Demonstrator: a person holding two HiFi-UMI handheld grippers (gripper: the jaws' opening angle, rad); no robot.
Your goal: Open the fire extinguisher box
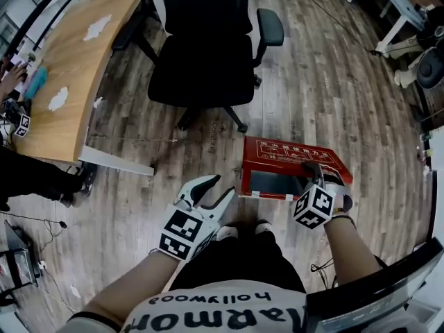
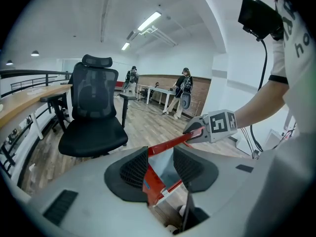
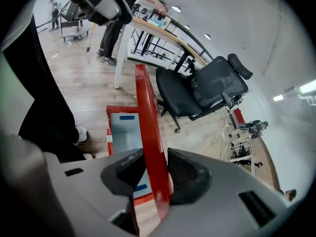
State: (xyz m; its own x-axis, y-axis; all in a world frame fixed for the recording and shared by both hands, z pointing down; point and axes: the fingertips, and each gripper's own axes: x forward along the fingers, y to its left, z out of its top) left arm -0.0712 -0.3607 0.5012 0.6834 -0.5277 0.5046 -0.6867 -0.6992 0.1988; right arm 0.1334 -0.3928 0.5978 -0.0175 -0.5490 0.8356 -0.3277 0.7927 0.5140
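Wood floor (image 1: 333, 82) all round; the curved table (image 1: 76, 68) is off to the left and well clear. A black office chair (image 1: 208, 47) stands behind the work area, and its base sits near the back of the box.

The red fire extinguisher box (image 1: 267, 182) is on the floor just in front of our shoes (image 1: 262, 227). Its lid (image 1: 291, 158) is part way up, with the near edge raised and the pale inside showing under it. We judge the job to be mid-way: cracked open, not swung fully back.

The right tongs (image 1: 316, 175) are clamped on the lid's edge. In the right gripper view the red panel (image 3: 148, 132) runs straight between the pads, both of them pressing on it. The left tongs (image 1: 218, 188) are apart and hold nothing. They hover left of the box, and in the left gripper view the lid (image 2: 170, 142) only shows beyond the gap, not touched.

Risks as we see them:
- There is a single pinch on a thin painted edge. If the pads creep off, the lid drops shut, and our shoes are right beside the opening.
- Nothing holds the box body down. If the hinge is stiff, pulling on the lid could tip or drag the whole box instead of opening it.
- The grip is near one corner, so the lid may twist and bind.
- The chair base is close behind, so the lid could hit it before it is fully open.
- The left tongs should brace the body, not crowd the lid.
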